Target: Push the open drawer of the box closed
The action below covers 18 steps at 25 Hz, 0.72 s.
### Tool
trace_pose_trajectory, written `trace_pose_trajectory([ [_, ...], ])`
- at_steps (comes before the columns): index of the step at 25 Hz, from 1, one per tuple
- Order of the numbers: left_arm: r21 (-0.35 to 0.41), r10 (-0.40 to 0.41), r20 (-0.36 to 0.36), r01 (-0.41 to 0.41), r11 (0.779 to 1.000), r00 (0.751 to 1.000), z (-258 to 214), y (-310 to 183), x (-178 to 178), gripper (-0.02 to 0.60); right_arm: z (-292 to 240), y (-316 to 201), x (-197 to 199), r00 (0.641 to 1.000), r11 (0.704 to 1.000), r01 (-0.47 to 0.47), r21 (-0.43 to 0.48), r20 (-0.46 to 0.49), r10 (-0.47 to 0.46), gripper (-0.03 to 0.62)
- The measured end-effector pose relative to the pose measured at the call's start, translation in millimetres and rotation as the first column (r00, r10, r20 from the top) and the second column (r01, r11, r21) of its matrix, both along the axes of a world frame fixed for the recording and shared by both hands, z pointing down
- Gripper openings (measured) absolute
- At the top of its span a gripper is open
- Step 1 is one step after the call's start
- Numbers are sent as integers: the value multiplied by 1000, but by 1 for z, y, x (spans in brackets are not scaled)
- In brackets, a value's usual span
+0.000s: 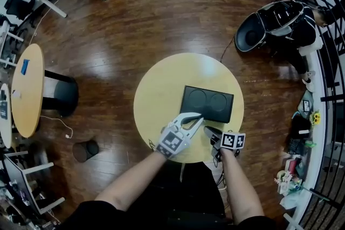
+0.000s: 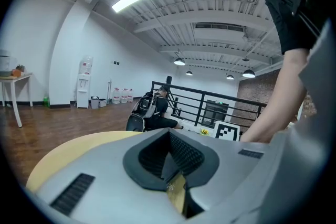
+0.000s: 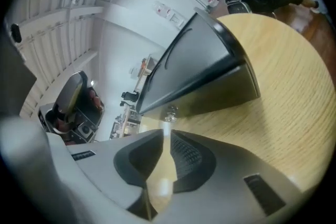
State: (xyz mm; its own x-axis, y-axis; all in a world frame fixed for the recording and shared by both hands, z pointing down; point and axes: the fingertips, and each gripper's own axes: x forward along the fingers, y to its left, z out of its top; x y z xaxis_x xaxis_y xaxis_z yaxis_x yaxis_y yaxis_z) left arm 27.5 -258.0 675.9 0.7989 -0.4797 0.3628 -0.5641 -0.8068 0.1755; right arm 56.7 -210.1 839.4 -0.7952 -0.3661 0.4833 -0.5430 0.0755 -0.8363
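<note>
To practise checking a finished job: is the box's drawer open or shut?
Shut, it seems: the drawer front sits flush under the box top, with only its knob protruding.

The table (image 1: 153, 97) was pale, smooth-grained wood, the floor (image 1: 145, 19) dark glossy planks, the box (image 3: 210, 60) smooth and dark with a shiny knob (image 3: 169, 112), and the left gripper (image 2: 169, 135) and right gripper (image 3: 164, 134) matt grey plastic with ribbed black pads (image 3: 186, 155).
</note>
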Motion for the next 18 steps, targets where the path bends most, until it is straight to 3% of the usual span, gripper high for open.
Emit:
trace_pose_trajectory([
  [1,1,3,1,-3,1000,1000,-3,4,0,34,-8,3,1,1000,1000,12,29,-9,-12,22],
  [5,0,16,-7,-16,1000,1000,-24,25,-5,32,-62,9,-3,999,981,46,188,-18,-43,17],
  [8,14,16,-19,-16,1000,1000,-45,40,-6,32,-118,11,-2,999,938,44,343,-14,-42,17],
  [11,33,14,-44,-13,999,999,-70,56,-3,32,-175,19,4,997,864,68,498,-69,-39,17],
  [18,86,59,-91,-51,995,994,-147,93,-7,32,-299,48,-11,980,637,176,750,-192,-44,17],
])
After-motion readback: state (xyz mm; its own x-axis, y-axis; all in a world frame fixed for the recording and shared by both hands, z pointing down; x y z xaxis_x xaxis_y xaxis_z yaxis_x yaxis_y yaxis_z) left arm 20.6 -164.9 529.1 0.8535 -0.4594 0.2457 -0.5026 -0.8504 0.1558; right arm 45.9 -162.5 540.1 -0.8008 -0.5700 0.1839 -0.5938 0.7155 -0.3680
